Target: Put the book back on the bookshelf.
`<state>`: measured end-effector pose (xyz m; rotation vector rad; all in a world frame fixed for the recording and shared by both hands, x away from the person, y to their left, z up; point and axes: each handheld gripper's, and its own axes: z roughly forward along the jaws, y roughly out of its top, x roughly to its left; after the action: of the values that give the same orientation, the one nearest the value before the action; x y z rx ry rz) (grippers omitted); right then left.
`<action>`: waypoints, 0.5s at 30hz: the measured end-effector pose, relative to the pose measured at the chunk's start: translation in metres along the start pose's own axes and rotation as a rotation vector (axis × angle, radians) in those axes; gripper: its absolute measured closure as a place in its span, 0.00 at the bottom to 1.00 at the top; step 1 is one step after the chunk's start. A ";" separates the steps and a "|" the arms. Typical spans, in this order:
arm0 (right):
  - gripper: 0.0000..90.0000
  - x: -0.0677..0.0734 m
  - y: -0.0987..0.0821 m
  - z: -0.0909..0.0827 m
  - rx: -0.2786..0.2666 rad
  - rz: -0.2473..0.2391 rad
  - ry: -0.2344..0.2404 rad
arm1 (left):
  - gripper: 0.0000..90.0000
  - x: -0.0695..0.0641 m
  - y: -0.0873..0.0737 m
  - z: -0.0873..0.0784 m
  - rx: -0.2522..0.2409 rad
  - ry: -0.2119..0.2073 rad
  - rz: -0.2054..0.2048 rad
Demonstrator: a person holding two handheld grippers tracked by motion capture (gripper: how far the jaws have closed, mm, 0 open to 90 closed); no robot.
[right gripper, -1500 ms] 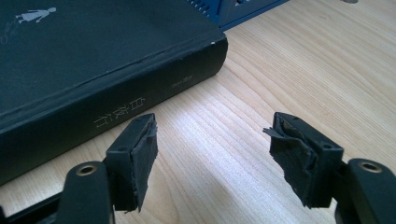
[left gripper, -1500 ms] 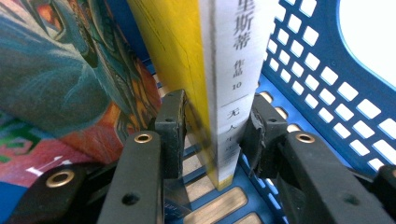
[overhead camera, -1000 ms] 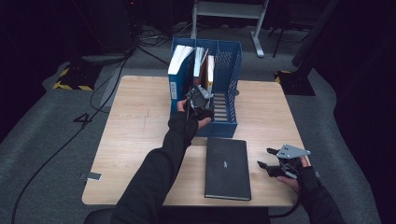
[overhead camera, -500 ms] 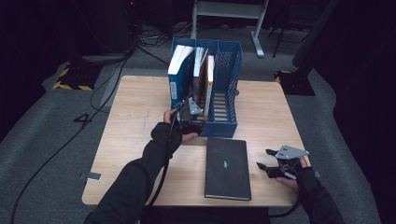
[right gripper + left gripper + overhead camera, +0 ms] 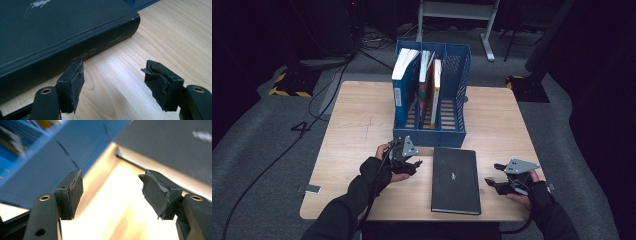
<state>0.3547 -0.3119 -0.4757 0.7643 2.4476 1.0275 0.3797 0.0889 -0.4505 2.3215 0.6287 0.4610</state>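
Black book (image 5: 455, 180): flat at table (image 5: 352, 130) centre.
Blue file rack (image 5: 431, 135): 12 o'clock of book.
Left gripper (image 5: 409, 164): 9 o'clock, jaws just opening, empty.
Right gripper (image 5: 497, 183): 3 o'clock, jaws apart, empty.

overhead forward-down, both tool views close, sharing black book (image 5: 455, 180)

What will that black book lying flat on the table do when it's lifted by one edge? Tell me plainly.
The black book looks like a thick hardcover, so it should stay stiff and feel fairly heavy. Gripped at one edge, the cover may swing open or the book sag downward. Its smooth cover could slip between worn pads.
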 end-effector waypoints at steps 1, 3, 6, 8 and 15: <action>0.36 0.000 0.000 0.000 0.000 0.000 0.000 | 0.36 0.000 0.000 0.000 0.000 0.000 0.000; 0.36 0.001 -0.001 0.000 -0.002 0.004 0.007 | 0.34 -0.005 -0.008 0.003 0.026 -0.015 0.008; 0.36 0.003 -0.001 -0.001 0.001 0.010 0.017 | 0.33 -0.012 -0.016 0.003 0.041 -0.051 0.011; 0.36 0.005 0.000 -0.003 0.001 0.017 0.026 | 0.32 -0.018 -0.022 0.003 0.042 -0.095 -0.002; 0.32 0.011 -0.001 -0.003 0.008 0.029 0.066 | 0.30 -0.042 -0.036 0.005 0.084 -0.275 0.002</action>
<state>0.3437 -0.3072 -0.4759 0.7831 2.5044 1.0703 0.3367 0.0865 -0.4852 2.4079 0.5208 0.1130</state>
